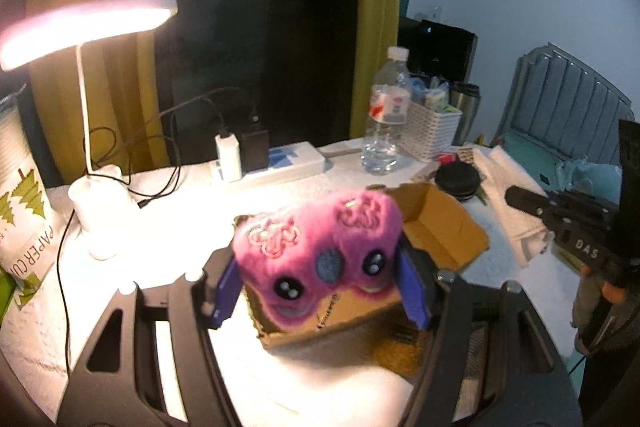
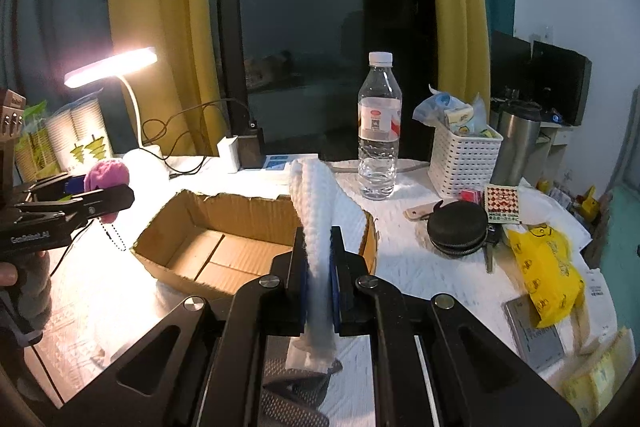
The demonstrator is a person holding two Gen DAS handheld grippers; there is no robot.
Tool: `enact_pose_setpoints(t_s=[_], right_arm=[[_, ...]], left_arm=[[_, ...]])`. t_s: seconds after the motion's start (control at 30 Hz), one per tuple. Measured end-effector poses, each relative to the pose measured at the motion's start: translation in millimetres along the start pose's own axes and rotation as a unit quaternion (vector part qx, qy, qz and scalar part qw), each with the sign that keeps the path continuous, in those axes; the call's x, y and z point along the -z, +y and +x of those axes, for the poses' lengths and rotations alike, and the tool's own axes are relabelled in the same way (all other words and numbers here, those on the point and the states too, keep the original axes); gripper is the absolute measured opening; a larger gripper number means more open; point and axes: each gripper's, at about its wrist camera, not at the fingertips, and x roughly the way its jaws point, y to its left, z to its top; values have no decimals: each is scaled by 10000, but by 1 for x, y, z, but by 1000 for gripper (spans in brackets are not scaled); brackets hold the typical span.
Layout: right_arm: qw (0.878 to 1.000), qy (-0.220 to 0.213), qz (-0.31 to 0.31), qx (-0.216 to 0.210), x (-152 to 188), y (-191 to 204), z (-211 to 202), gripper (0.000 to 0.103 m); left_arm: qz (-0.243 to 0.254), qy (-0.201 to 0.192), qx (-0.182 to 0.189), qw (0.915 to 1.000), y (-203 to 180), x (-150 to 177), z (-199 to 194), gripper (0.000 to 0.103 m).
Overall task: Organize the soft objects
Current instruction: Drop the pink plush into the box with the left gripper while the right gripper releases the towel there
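- The left claw [image 1: 320, 267] is clamped around a fuzzy pink plush toy [image 1: 320, 251], blue pads pressing in on both sides. It has dark eyes, a blue nose and a little bead chain dangling off it.
- The plush is up in the air, held above the near-left corner of the open cardboard box [image 2: 224, 247], not inside it.
- The right claw [image 2: 318, 267] is squeezed almost closed on a folded white waffle-weave cloth [image 2: 316, 211]. The cloth stands up on edge between the pads and sticks out over the box's right end.
- The box sits around the middle of the desk [image 2: 400, 259], which is covered in white towelling. From the right wrist view the inside looks bare cardboard.
- Along the back edge of the desk: a lit desk lamp [image 1: 86, 27] at the left, a water bottle [image 2: 379, 131] and a white basket [image 2: 466, 159] of small packets further right.
- A round black zip pouch [image 2: 458, 231] lies right of the box, with a yellow bag [image 2: 548, 275] near the right edge.
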Motion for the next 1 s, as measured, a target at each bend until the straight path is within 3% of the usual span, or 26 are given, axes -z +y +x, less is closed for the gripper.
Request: enact_pose_setpoints(t_s=[0.37,0.43,0.5,0.57,0.63,0.67,1.0], right_arm=[[9996,229,119,-146,-1,-11,44,10],[9993,270,162,-189,0,-12,51,10],[9992,305,186,-187,0,-13,57,10],[9991,355,208,-137,0,-14,63,17],[9990,378,229,-102,0,-14,65,44],[9989,380,240,-93,0,-14,64,46],[9996,260,138,5,0,1,33,47]], left_arm=[[-172,455,-40,9988,9,8,50,69],[-211,564,-59,9982,10,10,59,71],[-228,629,-69,9977,11,12,64,81],[-224,618,-83,9978,11,13,65,91],[-236,579,-90,9980,11,13,64,92],[-243,557,-90,9981,11,13,62,92],[-207,326,-82,9992,11,14,26,92]])
